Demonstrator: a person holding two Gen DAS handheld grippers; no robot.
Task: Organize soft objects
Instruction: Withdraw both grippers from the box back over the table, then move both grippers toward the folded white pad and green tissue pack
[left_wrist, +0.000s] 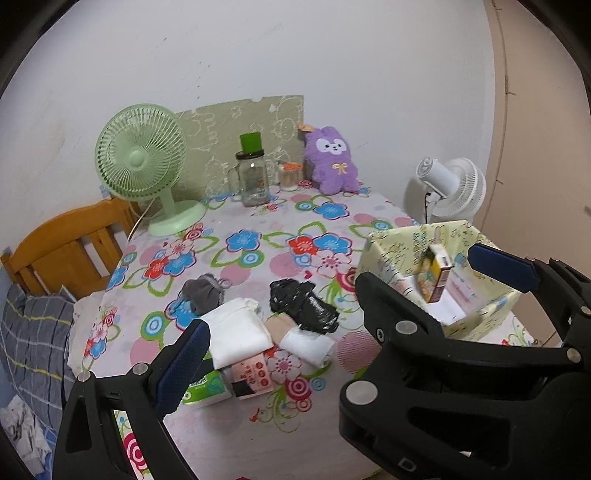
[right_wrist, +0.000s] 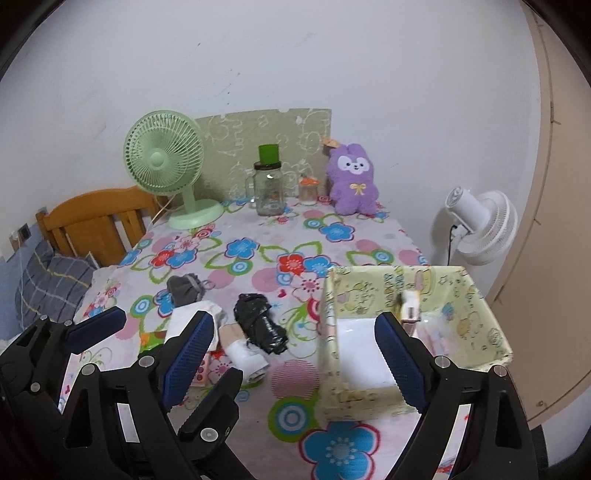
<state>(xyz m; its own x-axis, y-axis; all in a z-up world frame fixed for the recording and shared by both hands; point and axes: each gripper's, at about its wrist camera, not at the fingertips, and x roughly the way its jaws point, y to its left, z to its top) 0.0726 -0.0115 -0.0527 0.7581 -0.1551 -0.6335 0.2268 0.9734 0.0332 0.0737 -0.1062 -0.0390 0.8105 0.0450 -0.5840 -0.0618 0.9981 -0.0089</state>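
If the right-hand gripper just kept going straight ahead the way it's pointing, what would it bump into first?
Probably the yellow patterned box. The right gripper is open, and its right finger already overlaps the box's near wall, while the left finger lines up with the rolled white cloth. Depth is hard to judge here.

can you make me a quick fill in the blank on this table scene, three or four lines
1. The plush toy at the back of the table is ____ in colour.
2. The desk fan standing on the table is ____; the fan beside the table is white.
3. The jar has a ____ lid.
4. The jaws of both grippers are ____, holding nothing.

Missing words: purple; green; green; open
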